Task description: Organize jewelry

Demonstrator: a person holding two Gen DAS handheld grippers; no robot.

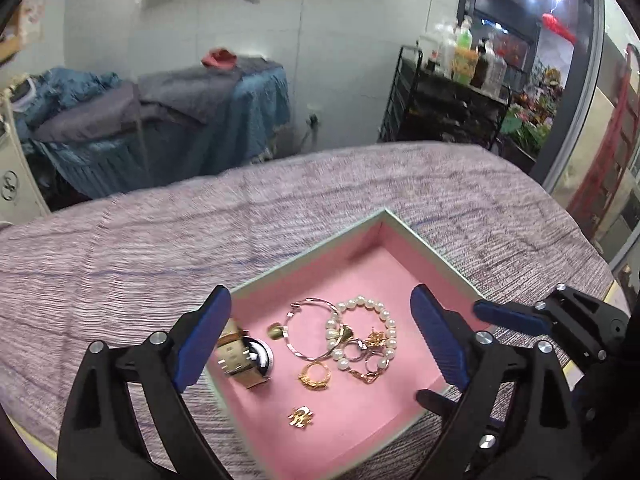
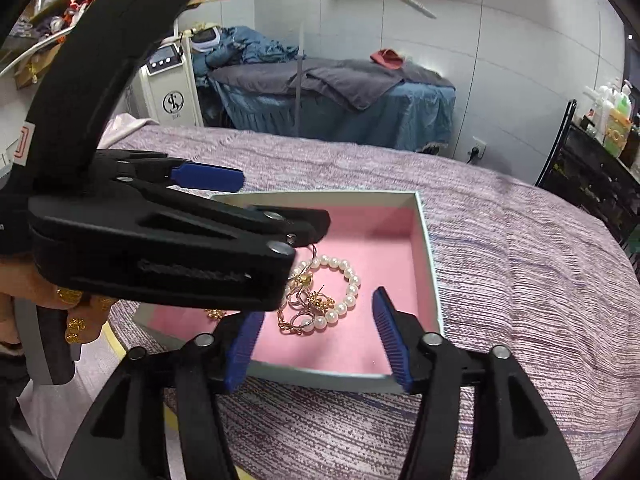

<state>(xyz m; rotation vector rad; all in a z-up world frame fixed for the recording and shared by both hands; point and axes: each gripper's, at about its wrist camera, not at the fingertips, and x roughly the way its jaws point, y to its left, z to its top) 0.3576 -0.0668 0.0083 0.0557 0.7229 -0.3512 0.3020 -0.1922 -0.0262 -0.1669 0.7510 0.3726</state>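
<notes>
Tray (image 1: 394, 222), pink-lined with pale walls, lies on a bed under a purple-grey woven bedspread (image 1: 160, 248), near the bed's near edge.

Contents, all loose on the pink floor:
- pearl bracelet (image 1: 383, 312), middle of the tray, overlapping a large thin hoop (image 1: 310, 330) on its left side;
- small rings and a gold chain tangled inside and below the pearl loop;
- gold ring (image 1: 315, 376), just toward the near wall from the hoop;
- small gold charm (image 1: 301, 416), alone, closer to the near wall;
- watch (image 1: 244, 356) with gold strap, against the tray's left wall.

Left gripper (image 1: 320, 344): jaws wide apart, holding nothing, hovering above the jewelry pile; left blue pad over the left wall by the watch.

Right gripper (image 2: 318, 334): jaws wide apart, empty, poised over the tray's near wall, bracelet (image 2: 340, 288) just beyond.
</notes>
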